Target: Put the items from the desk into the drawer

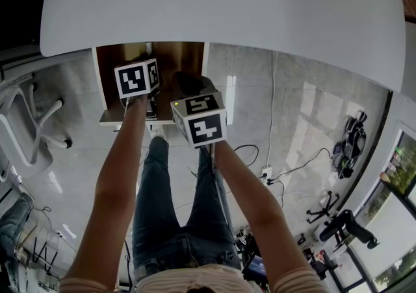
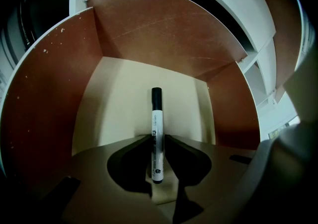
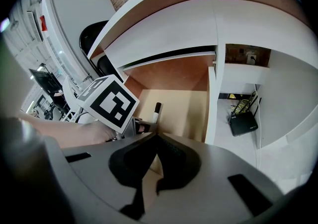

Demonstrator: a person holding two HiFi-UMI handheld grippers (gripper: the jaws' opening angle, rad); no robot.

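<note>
A black-capped white marker stands between my left gripper's jaws, cap end pointing down into the open drawer. Both jaw tips touch its sides with no gap showing. The drawer has brown walls and a pale floor with nothing else on it. In the right gripper view the marker's cap sticks out past the left gripper's marker cube over the drawer floor. My right gripper hovers beside it at the drawer's front, jaws shut with nothing between them. In the head view both grippers sit at the drawer under the white desk.
The white desk top overhangs the drawer. A white panel forms the drawer's right side, with a black router and cables on the tiled floor beyond. A white chair stands at the left, and cables run over the floor at the right.
</note>
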